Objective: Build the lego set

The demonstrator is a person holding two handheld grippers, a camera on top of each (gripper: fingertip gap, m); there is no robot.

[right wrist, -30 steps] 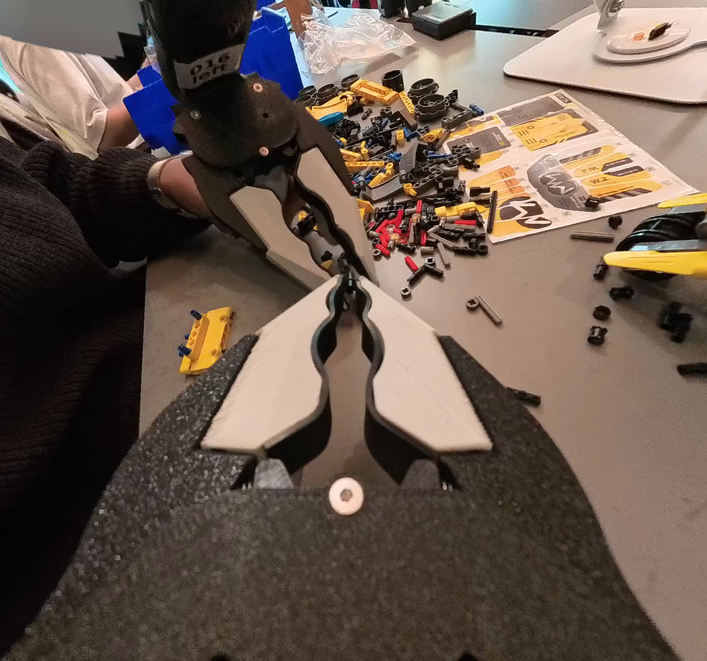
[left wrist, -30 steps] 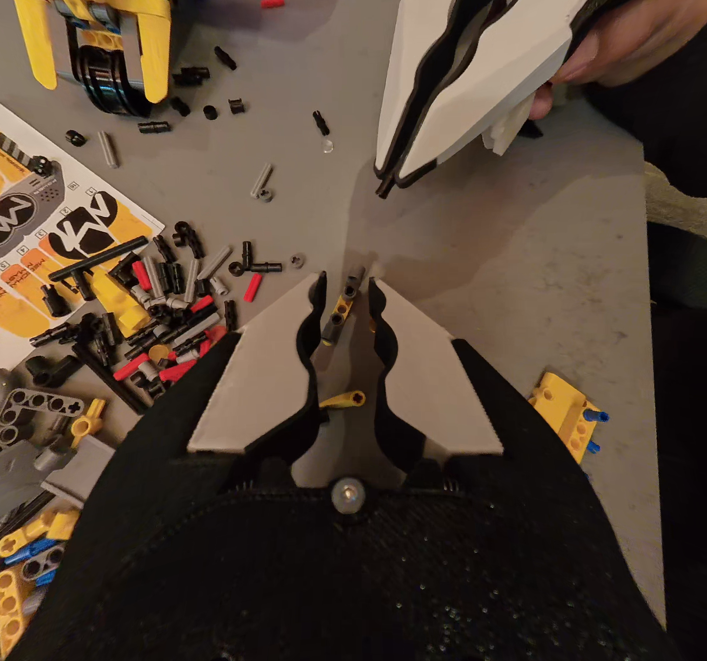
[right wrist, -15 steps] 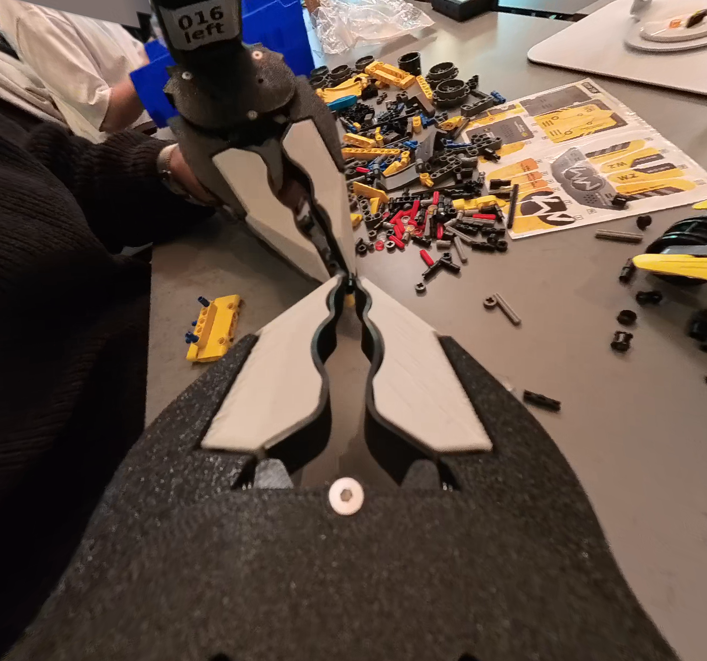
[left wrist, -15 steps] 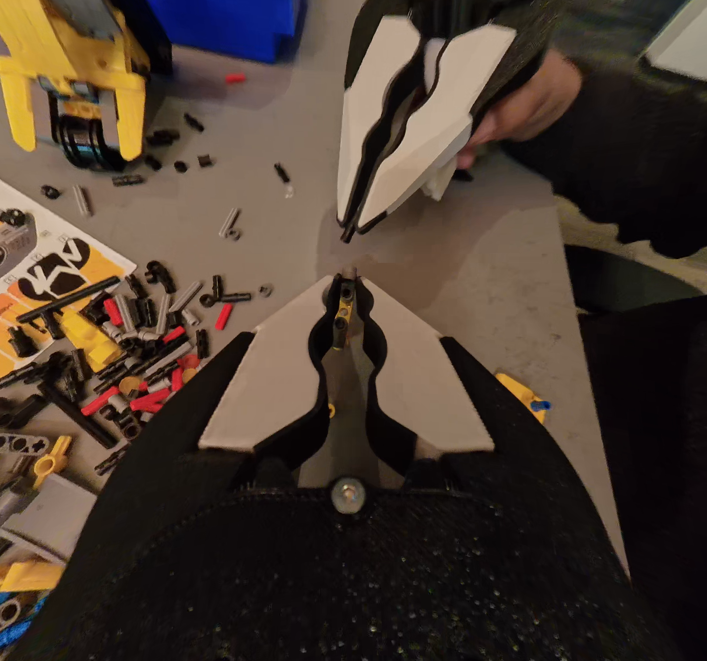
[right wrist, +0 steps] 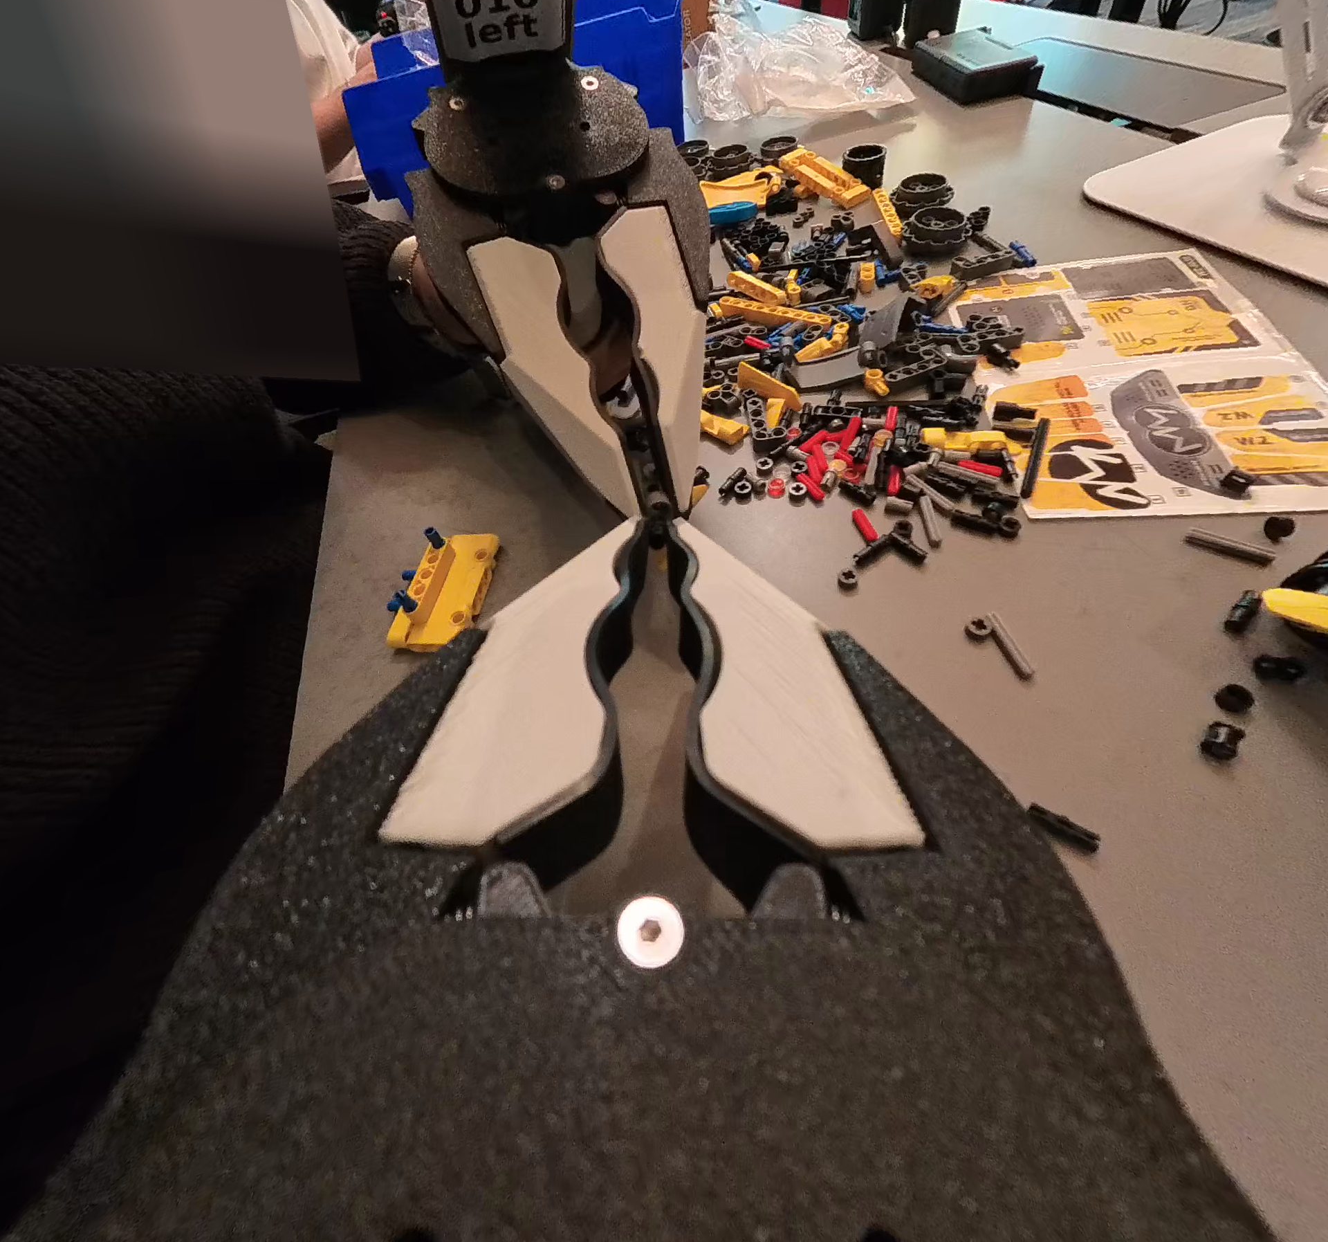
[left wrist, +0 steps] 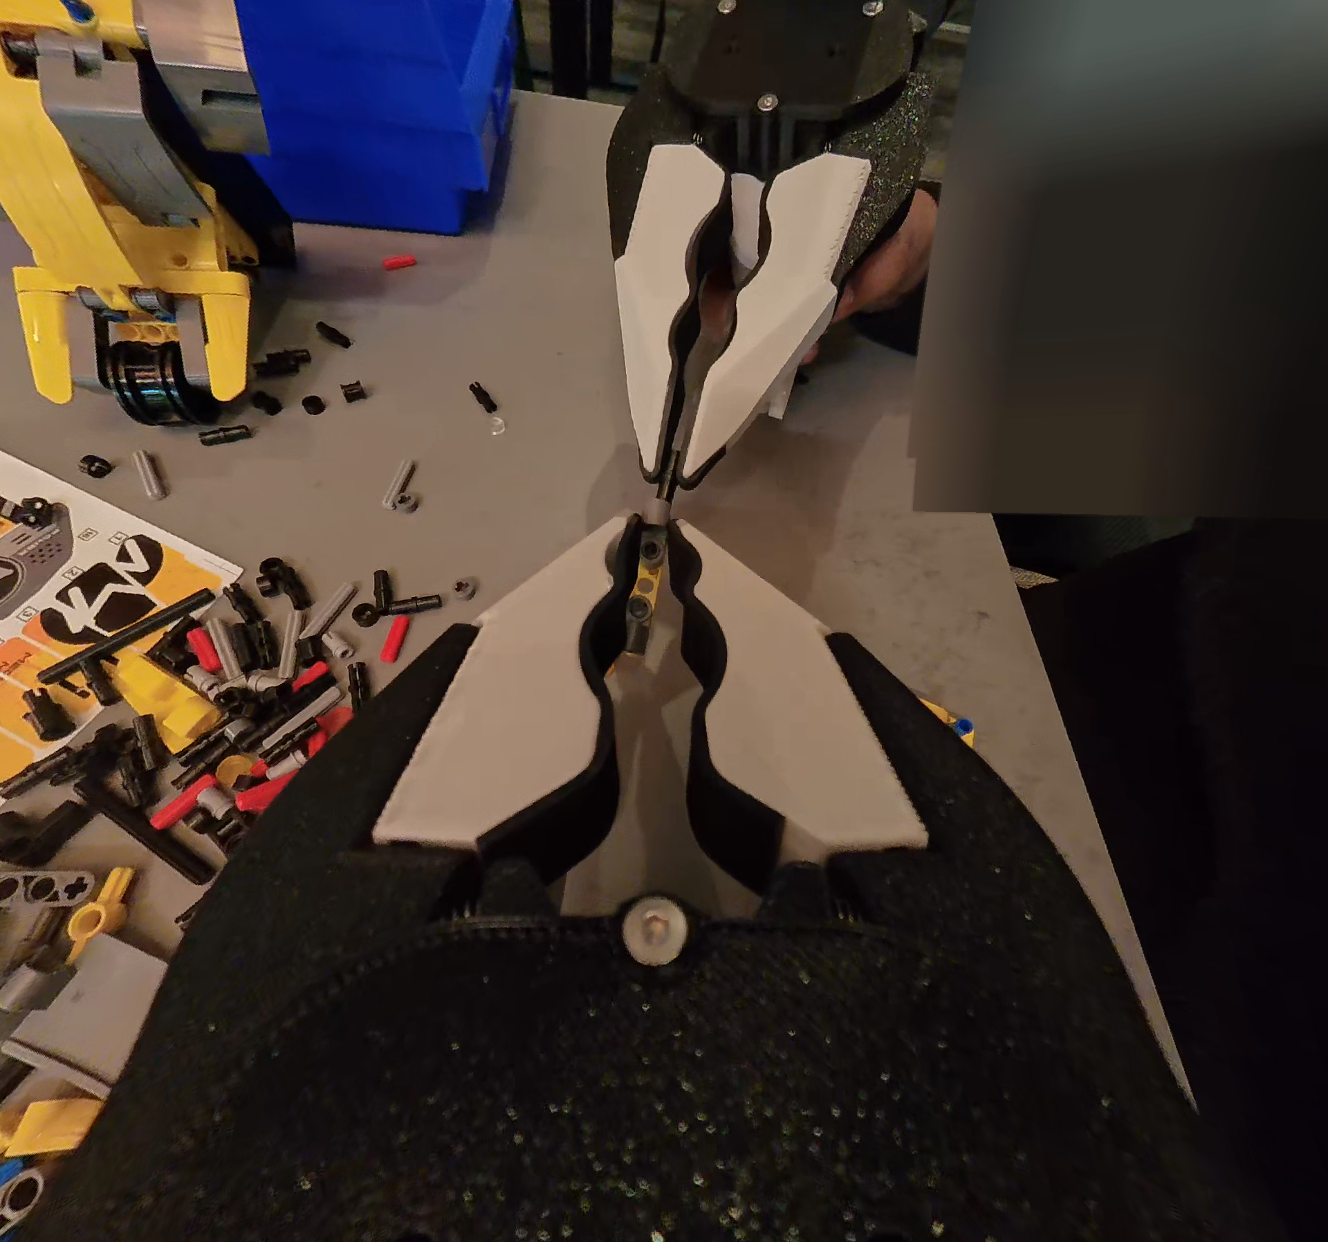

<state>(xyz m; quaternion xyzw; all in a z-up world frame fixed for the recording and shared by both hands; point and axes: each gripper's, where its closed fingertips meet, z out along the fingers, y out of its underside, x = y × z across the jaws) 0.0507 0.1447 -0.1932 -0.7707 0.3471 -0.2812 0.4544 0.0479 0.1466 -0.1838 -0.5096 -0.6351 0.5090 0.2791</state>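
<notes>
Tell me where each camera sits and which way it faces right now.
Left wrist view: on the left hand-held gripper, looking along its fingers at the yellow studded beam it grips; opposite, the right hand-held gripper.
Right wrist view: on the right hand-held gripper, facing the left one; a dark knitted sleeve shows.
Shared: both grippers tip to tip, grey table.

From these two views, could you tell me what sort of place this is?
Probably a shared workroom or lab: a grey table strewn with loose building-toy parts, blue storage bins, and more desks carrying dark equipment behind.
</notes>
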